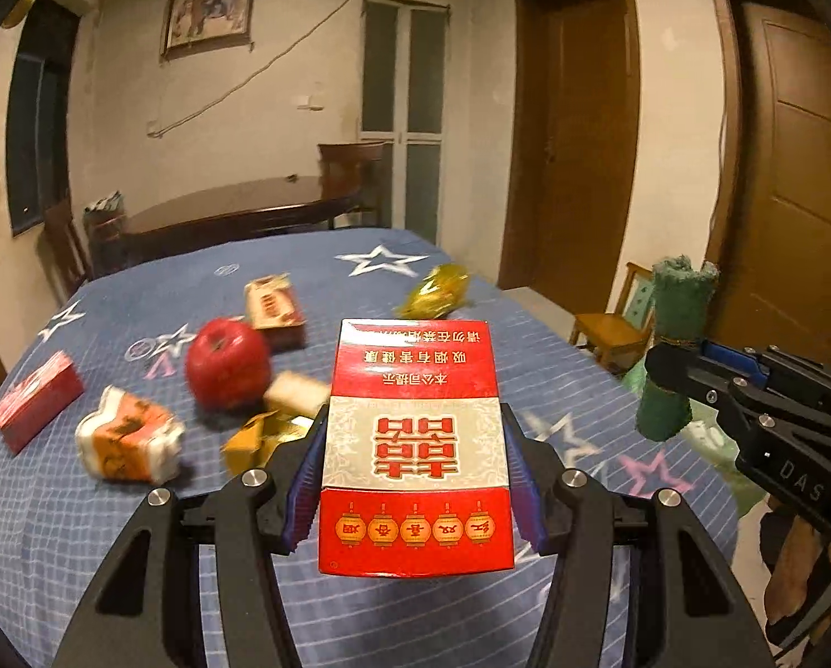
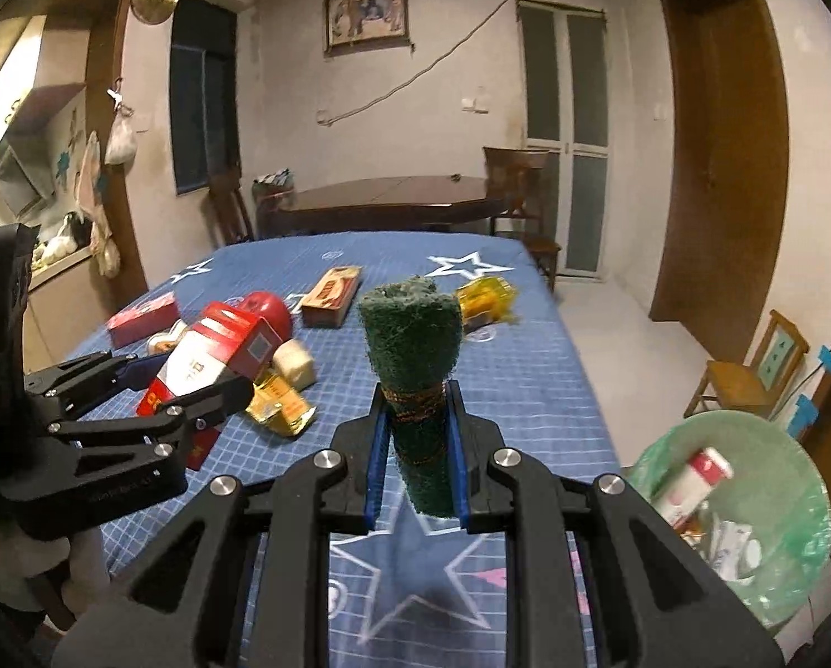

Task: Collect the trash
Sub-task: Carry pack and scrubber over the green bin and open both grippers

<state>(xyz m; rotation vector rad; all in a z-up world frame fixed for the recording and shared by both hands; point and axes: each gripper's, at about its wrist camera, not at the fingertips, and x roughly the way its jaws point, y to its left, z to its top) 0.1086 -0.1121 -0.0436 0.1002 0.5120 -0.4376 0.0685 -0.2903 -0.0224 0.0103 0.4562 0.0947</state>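
**Both tongs loaded, table half cleared**

Left gripper (image 1: 415,479) pinches a red carton (image 1: 415,445); right gripper (image 2: 415,440) clamps a green roll (image 2: 415,367) — both held above the table (image 2: 526,389). Some trash sits in the bin (image 2: 749,501); several packs (image 1: 37,401) remain.

Dim, warm indoor light; the apple (image 1: 227,363) is smeared by motion blur, and walls bow toward dark rounded corners.

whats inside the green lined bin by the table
The green-lined bin holds a red-and-white carton and pale crumpled wrappers; anything beneath them is hidden.
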